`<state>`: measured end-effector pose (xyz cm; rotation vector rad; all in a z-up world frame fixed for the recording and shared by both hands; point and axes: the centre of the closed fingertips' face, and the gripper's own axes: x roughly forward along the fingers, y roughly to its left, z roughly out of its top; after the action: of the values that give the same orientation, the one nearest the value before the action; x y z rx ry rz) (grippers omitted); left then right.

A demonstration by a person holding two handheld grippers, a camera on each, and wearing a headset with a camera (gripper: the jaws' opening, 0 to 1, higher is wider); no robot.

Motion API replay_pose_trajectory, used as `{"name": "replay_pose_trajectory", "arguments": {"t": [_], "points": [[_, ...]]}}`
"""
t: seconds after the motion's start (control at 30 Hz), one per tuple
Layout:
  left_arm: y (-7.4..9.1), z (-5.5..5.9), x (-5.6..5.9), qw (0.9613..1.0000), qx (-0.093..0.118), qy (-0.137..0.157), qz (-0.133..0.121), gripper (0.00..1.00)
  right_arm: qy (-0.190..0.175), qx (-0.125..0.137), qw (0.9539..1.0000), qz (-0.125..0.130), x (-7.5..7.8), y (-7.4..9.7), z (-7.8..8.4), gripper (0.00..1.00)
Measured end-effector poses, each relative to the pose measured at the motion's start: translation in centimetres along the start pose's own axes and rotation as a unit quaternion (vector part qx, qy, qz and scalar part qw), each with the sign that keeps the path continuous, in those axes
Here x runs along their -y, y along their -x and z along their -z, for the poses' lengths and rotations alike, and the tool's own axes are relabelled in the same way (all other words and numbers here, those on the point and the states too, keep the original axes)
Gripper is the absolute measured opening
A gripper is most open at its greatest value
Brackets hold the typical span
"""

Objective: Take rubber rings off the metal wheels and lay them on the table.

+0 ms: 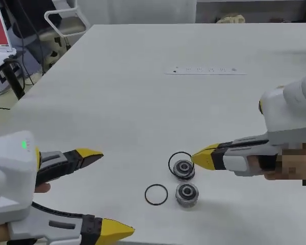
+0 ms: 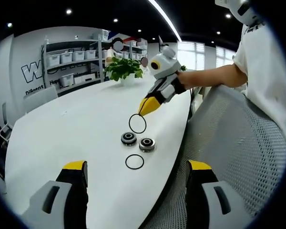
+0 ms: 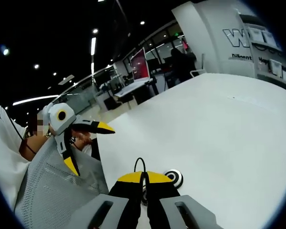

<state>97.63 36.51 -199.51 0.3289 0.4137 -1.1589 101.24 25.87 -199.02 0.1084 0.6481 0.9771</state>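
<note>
At the near edge of the white tabletop [image 1: 117, 102], the yellow-tipped left gripper [image 1: 115, 193] is spread wide, its jaws gripping nothing. Just beyond, one thin black rubber ring [image 1: 156, 194] lies flat and loose beside the nearer round metal wheel [image 1: 186, 194]. The farther metal wheel [image 1: 183, 169] stands just behind it. The right gripper [image 1: 198, 157] has its jaws pinched together on a second black rubber ring [image 1: 179, 155], held up at this wheel; whether the ring touches the wheel cannot be told. Farther along the tabletop, a strip of small printed marks [image 1: 205, 70] is too small to read. In the left gripper view, large wall lettering [image 2: 31, 71] starts with "W" before a shelving rack [image 2: 71, 62] cuts it off; the smaller line below is blurred.
</note>
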Motion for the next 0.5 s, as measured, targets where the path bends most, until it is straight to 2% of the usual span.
{"name": "replay_pose_trajectory", "arguments": {"t": [0.13,0.27,0.5], "points": [[-0.1,0.4,-0.1,0.9999,-0.01,-0.003,-0.002,0.83,-0.012,0.015,0.9998,0.002,0.1,-0.1,-0.5,0.0],[-0.3,0.7,0.1,0.9999,-0.016,0.0,0.004,0.82,-0.015,0.02,0.9997,0.007,0.2,-0.4,-0.5,0.0],[-0.2,0.5,0.0,0.9999,-0.01,0.005,-0.001,0.82,-0.04,0.033,0.9986,0.002,-0.2,-1.4,-0.4,0.0]]}}
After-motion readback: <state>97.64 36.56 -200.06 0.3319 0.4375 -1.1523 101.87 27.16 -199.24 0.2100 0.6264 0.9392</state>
